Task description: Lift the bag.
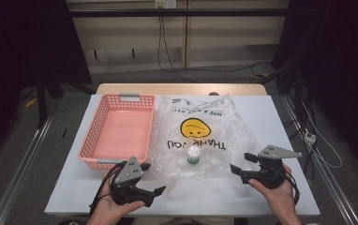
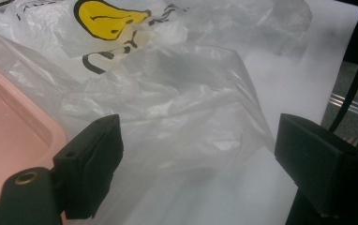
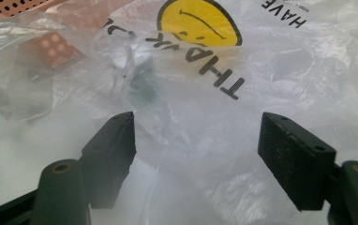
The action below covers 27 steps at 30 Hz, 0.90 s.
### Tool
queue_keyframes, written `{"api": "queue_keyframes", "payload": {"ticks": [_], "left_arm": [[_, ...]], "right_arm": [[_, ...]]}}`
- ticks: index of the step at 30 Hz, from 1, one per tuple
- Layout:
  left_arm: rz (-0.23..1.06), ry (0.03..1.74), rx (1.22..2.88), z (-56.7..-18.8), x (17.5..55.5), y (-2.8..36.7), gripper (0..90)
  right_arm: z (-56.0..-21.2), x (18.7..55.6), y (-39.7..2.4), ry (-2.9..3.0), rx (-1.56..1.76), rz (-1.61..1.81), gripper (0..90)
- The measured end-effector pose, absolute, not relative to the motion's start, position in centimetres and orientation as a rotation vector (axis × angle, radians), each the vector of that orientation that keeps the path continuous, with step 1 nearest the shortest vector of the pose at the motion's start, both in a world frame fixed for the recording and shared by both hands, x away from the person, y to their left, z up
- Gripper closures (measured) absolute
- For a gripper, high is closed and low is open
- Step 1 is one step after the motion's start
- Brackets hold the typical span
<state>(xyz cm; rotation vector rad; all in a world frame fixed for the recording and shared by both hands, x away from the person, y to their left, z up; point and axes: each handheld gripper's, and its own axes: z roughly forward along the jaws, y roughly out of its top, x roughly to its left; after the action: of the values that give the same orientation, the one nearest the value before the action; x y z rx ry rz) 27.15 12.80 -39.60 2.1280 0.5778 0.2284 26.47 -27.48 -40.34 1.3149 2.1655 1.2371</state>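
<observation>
A clear plastic bag [image 1: 214, 123] printed with a yellow smiley face and "THANK YOU" lies flat across the middle of the white table [image 1: 280, 122]. Inside it, near the front edge, stands a small bottle [image 1: 193, 155] with a white cap and green label, seen blurred through the plastic [image 3: 139, 82]. My left gripper [image 1: 152, 178] is open at the bag's front left corner, and crumpled plastic [image 2: 167, 84] lies just ahead of its jaws. My right gripper [image 1: 241, 162] is open at the bag's front right edge, its jaws wide apart over the plastic [image 3: 261, 70], pointing toward the bottle.
A pink perforated basket [image 1: 93, 140] with grey handles sits left of the bag, with nothing inside it; its rim [image 2: 8, 140] is close to my left gripper's jaw. Bare white table lies along the front edge and at the right. Cables run over the floor beyond the table.
</observation>
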Motion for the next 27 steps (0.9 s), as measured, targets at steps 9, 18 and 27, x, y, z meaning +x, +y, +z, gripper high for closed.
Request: {"api": "queue_keyframes", "payload": {"ticks": [9,18,27], "left_arm": [[0.204,0.538,2.166,-40.4,26.3,11.1,16.4],[0.231,0.513,2.174,-40.3,27.0,9.8,16.6],[0.229,0.539,2.178,-41.0,28.3,9.6,17.0]], "right_arm": [[-40.7,23.5,-27.4,2.213,1.253,1.186,32.3],[-42.4,22.5,-28.3,2.231,1.317,1.034,26.0],[-43.5,23.0,-27.4,2.338,1.291,1.035,37.6]]}}
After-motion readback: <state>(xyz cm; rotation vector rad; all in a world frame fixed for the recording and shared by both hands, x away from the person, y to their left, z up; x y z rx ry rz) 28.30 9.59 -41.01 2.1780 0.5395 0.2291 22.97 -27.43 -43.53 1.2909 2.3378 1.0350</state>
